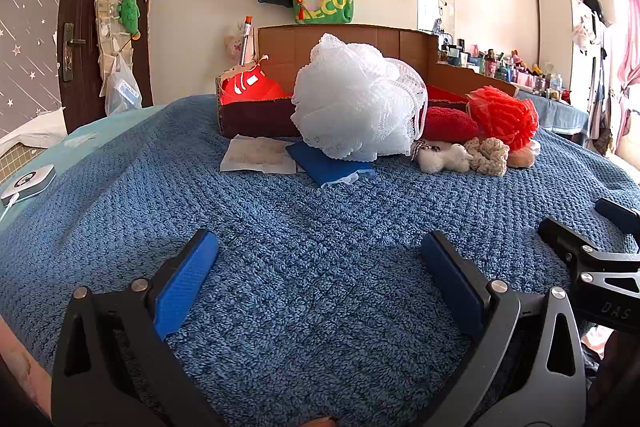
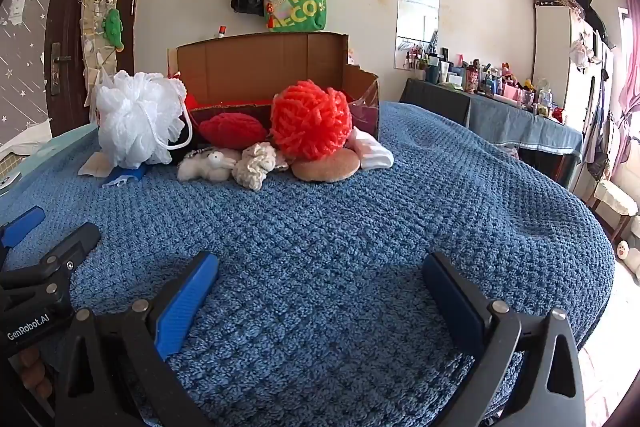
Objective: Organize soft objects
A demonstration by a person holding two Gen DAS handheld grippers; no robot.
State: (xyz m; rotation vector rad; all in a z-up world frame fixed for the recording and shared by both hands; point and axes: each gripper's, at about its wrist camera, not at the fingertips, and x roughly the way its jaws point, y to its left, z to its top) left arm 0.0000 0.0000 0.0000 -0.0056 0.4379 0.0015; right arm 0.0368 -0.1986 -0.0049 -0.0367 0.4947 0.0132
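Observation:
A row of soft objects lies on the blue towel (image 1: pixel 304 267) in front of an open cardboard box (image 1: pixel 360 43). A white mesh bath pouf (image 1: pixel 352 99) is at the left, then a red knit pad (image 2: pixel 232 130), a small white plush toy (image 2: pixel 208 165), a cream knit piece (image 2: pixel 256 163), an orange-red yarn ball (image 2: pixel 310 121), a round tan sponge (image 2: pixel 326 165) and white folded socks (image 2: pixel 372 151). A blue cloth (image 1: pixel 326 163) lies under the pouf. My left gripper (image 1: pixel 318 267) and right gripper (image 2: pixel 320 287) are open and empty, well short of the objects.
Red items (image 1: pixel 248 87) sit inside the box. A white paper sheet (image 1: pixel 256 155) lies left of the blue cloth. A white device (image 1: pixel 28 183) rests at the left edge. A cluttered table (image 2: pixel 500 95) stands to the right, beyond the towel's edge.

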